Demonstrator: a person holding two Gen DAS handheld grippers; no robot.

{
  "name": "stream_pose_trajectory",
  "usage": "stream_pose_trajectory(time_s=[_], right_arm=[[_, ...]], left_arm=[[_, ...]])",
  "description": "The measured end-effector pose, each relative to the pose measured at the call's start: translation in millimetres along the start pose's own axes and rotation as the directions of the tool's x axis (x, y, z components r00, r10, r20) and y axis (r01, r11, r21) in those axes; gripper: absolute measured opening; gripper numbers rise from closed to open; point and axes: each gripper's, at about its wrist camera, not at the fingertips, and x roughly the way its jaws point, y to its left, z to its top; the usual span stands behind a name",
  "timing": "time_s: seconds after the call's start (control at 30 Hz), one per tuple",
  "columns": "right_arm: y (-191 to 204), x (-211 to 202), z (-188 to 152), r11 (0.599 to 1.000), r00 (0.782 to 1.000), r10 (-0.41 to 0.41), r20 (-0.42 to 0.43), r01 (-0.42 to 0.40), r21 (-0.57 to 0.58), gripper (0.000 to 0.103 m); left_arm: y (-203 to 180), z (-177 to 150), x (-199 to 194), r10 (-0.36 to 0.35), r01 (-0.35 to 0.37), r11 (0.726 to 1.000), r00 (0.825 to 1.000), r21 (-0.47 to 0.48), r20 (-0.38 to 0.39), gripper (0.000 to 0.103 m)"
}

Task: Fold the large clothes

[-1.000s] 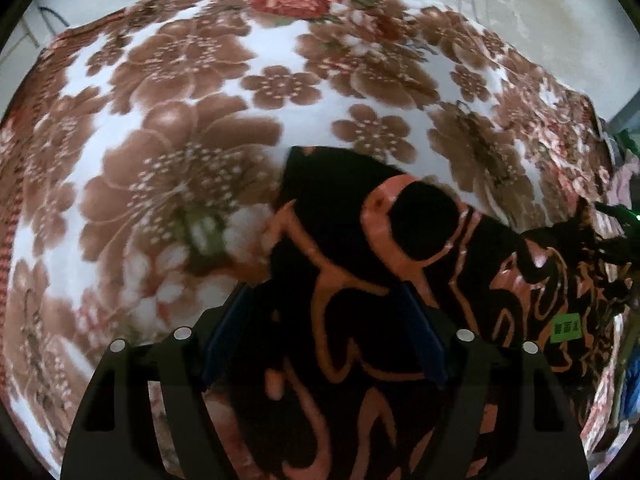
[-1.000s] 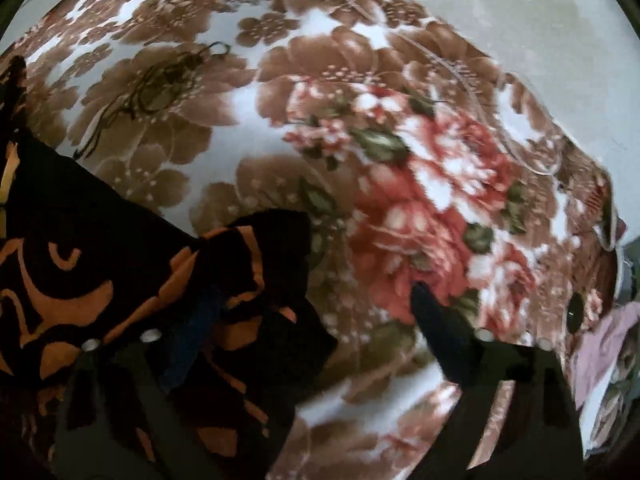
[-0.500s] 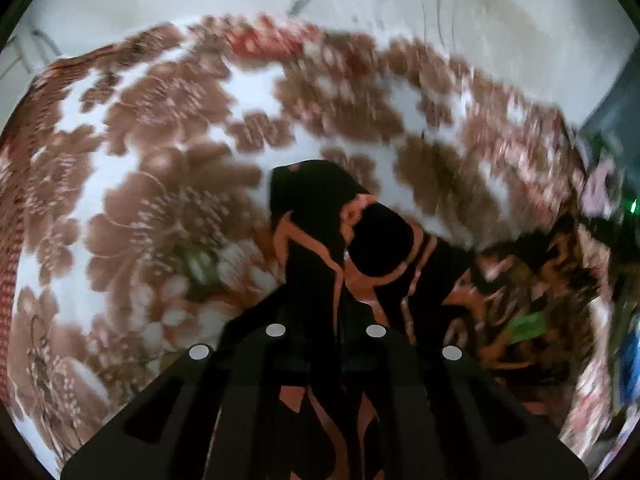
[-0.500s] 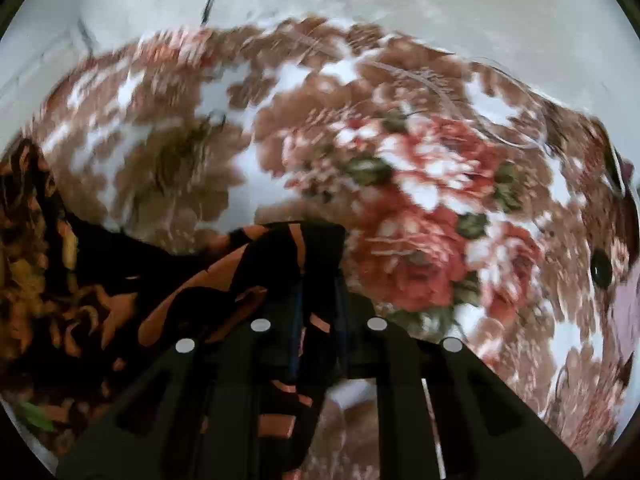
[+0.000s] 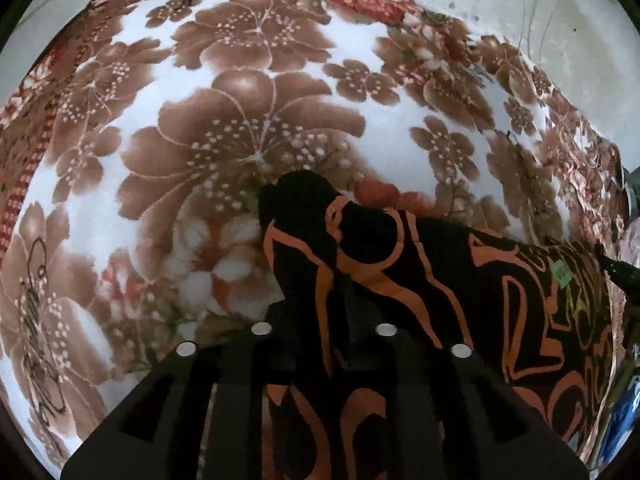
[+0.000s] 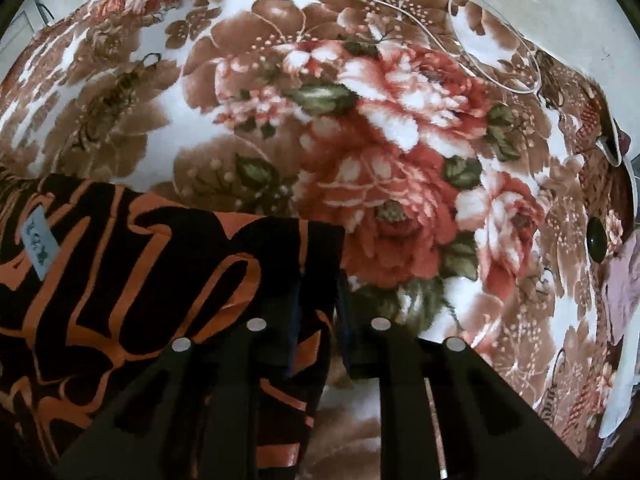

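Note:
A black garment [image 5: 460, 272] with orange swirls lies across a floral blanket [image 5: 240, 120]. Its near left corner is bunched between the fingers of my left gripper [image 5: 326, 304], which pinch it while the jaws are opening slightly. A green label [image 5: 562, 273] shows on the cloth far to the right. In the right wrist view the same garment [image 6: 140, 272] fills the lower left, with a pale blue label [image 6: 40, 246]. My right gripper [image 6: 320, 296] pinches its right corner between blue pads, its jaws opening a little. The garment's edge runs straight between the two grips.
The blanket [image 6: 400, 120] covers the whole surface, with bare pale floor [image 5: 560, 8] beyond its far edge. A thin white cable [image 6: 496, 60] loops over the far right of the blanket. A dark round object [image 6: 599, 240] and pink cloth [image 6: 624, 280] sit at the right edge.
Both grippers stood open over the garment's corners a second ago, then closed on them. The edge of the cloth between them has since been drawn straighter and flatter.

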Motion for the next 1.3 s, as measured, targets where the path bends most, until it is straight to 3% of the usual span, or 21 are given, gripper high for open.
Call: stream_pose_trajectory(time_s=[0.07, 0.1, 0.13, 0.2, 0.3, 0.47, 0.53, 0.67, 0.73, 0.83, 0.87, 0.93, 1.07, 1.13, 1.2, 1.3], right_arm=[[-2, -5, 0, 1.000, 1.000, -0.017, 0.005, 0.017, 0.000, 0.026], [-3, -12, 0, 1.000, 1.000, -0.021, 0.007, 0.021, 0.018, 0.035], [-4, -22, 0, 0.999, 1.000, -0.015, 0.015, 0.015, 0.039, 0.055], [0, -48, 0, 0.998, 0.998, -0.020, 0.066, 0.016, 0.065, 0.082], [27, -91, -3, 0.997, 0.989, 0.006, 0.146, -0.018, 0.081, 0.093], [128, -140, -33, 0.984, 0.966, 0.168, 0.196, -0.177, 0.026, 0.094], [172, -142, -49, 0.984, 0.964, 0.176, 0.197, -0.174, -0.030, 0.094], [215, -117, -73, 0.994, 0.988, 0.084, 0.133, -0.074, -0.080, 0.094], [213, -104, -88, 0.997, 0.992, 0.058, 0.110, -0.051, -0.060, 0.094], [199, -91, -110, 0.998, 0.995, -0.009, 0.097, 0.015, -0.058, 0.096], [189, -88, -118, 0.998, 0.995, -0.013, 0.099, 0.019, -0.056, 0.097], [173, -82, -132, 0.995, 0.993, -0.047, 0.110, 0.055, -0.078, 0.098], [160, -82, -141, 0.989, 0.990, -0.045, 0.131, 0.063, -0.135, 0.098], [158, -94, -137, 0.992, 0.992, -0.056, 0.114, 0.069, -0.110, 0.098], [157, -111, -133, 0.998, 0.992, -0.030, 0.120, 0.036, -0.052, 0.098], [168, -138, -124, 0.994, 0.984, 0.098, 0.151, -0.103, 0.023, 0.098]], left_arm=[[-3, -2, -9, 0.029, -0.029, 0.999, 1.000, 0.043, 0.009, 0.037], [-5, -3, -15, 0.036, -0.037, 0.998, 0.999, 0.059, 0.019, 0.042], [-8, -5, -26, 0.045, -0.048, 0.995, 0.998, 0.082, 0.041, 0.046], [-21, -13, -54, 0.089, -0.103, 0.984, 0.990, 0.142, 0.106, 0.057], [-51, -34, -88, 0.121, -0.162, 0.966, 0.972, 0.201, 0.201, 0.065], [-125, -83, -104, -0.004, -0.058, 0.966, 0.971, 0.254, 0.239, 0.073], [-157, -108, -96, -0.011, -0.069, 0.952, 0.966, 0.299, 0.258, 0.074], [-178, -141, -61, 0.034, -0.117, 0.935, 0.969, 0.334, 0.245, 0.074], [-179, -160, -48, 0.064, -0.159, 0.914, 0.965, 0.374, 0.254, 0.075], [-151, -167, -36, 0.068, -0.126, 0.940, 0.980, 0.317, 0.187, 0.087], [-139, -169, -35, 0.070, -0.123, 0.947, 0.981, 0.297, 0.183, 0.088], [-122, -175, -35, 0.141, -0.193, 0.936, 0.972, 0.294, 0.190, 0.088], [-94, -188, -49, 0.148, -0.199, 0.930, 0.972, 0.310, 0.181, 0.088], [-93, -189, -57, 0.165, -0.218, 0.921, 0.969, 0.323, 0.182, 0.086], [-94, -185, -78, 0.155, -0.210, 0.930, 0.968, 0.302, 0.196, 0.084], [-108, -178, -108, 0.061, -0.133, 0.951, 0.965, 0.278, 0.253, 0.085]])
